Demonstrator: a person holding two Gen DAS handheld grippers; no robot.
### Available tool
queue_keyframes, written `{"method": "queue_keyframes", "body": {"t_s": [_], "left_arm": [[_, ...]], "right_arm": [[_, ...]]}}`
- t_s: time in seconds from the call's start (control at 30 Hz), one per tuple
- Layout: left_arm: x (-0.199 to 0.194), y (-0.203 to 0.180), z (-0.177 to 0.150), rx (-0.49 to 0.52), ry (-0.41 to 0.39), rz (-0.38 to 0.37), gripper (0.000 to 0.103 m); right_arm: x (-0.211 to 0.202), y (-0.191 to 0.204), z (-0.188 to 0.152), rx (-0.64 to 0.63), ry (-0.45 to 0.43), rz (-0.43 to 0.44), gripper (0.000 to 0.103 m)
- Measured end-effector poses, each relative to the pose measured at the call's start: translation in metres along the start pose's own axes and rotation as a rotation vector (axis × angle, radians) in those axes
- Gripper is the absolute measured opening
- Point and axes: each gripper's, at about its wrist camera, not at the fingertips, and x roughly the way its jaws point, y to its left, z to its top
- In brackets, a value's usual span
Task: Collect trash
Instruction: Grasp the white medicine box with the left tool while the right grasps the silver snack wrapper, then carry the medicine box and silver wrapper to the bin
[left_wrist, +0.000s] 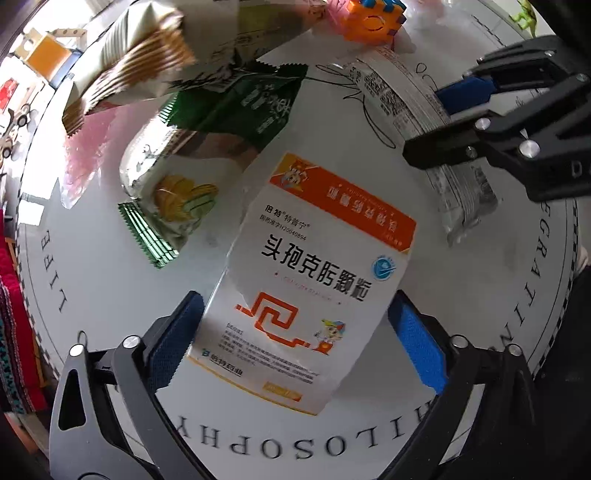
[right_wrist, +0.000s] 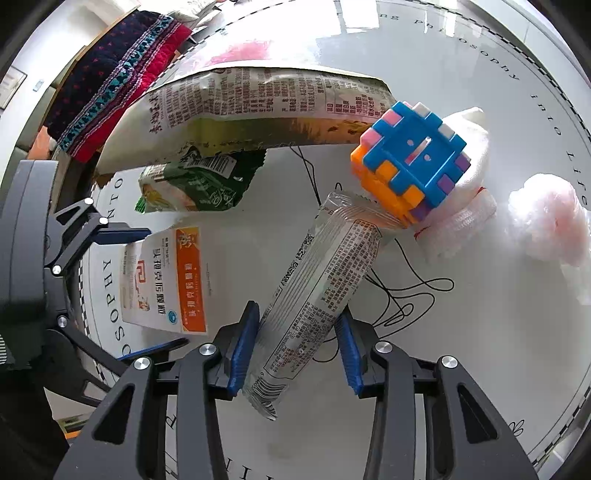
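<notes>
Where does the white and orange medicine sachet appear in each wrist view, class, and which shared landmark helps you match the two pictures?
Left wrist: medicine sachet at centre, between the left gripper's open fingers.
Right wrist: lower left, beside the left gripper.
Shared landmark: the silver wrapper, upper right in the left view, between the right gripper's fingers.

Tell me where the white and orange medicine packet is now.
The medicine packet lies flat on the white table, between the open left gripper fingers, just below the green snack wrapper.
</notes>
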Motion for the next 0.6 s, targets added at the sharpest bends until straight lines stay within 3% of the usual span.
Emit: {"method": "queue_keyframes", "body": {"t_s": [0.07,0.23,0.4,0.6], "left_arm": [[-0.001,-0.004,0.001,-0.039,-0.026,0.003,0.092],[-0.009,-0.01,-0.019,-0.314,-0.124,0.059,0.084],[-0.019,-0.031,-0.049,-0.519,-0.214,0.075,0.08],[-0.038,-0.063,-0.089,-0.618,-0.309,0.079,0.08]], "right_arm": [[-0.001,0.0,-0.004,-0.003,-0.002,0.006,0.042],[-0.008,-0.001,-0.015,-0.006,-0.014,0.033,0.042],[-0.015,-0.002,-0.031,-0.006,-0.02,0.053,0.042],[-0.028,0.011,-0.05,-0.037,-0.034,0.074,0.042]]}}
